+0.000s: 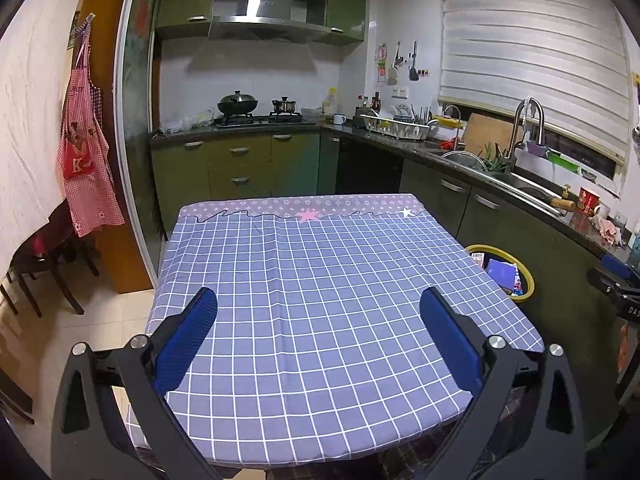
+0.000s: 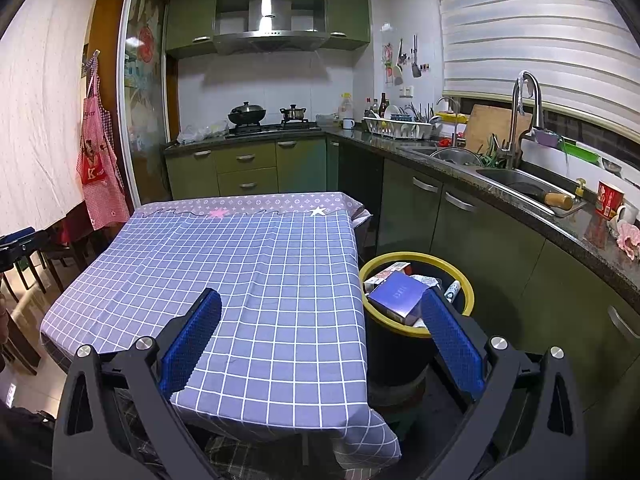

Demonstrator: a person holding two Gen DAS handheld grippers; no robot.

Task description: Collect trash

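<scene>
Both grippers hang spread wide and hold nothing: the left gripper [image 1: 318, 312] over the checked tablecloth [image 1: 320, 280], the right gripper [image 2: 320, 312] above the table's right edge. Trash, including a purple box [image 2: 396, 294], sits in the yellow-rimmed bin [image 2: 468, 280] beside the table.

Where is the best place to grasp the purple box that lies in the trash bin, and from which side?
Grip the purple box across its thin raised edge, coming from above with the right gripper, which is open nearby. It lies tilted on top of the other trash, and the bin's yellow rim blocks any sideways approach.
</scene>
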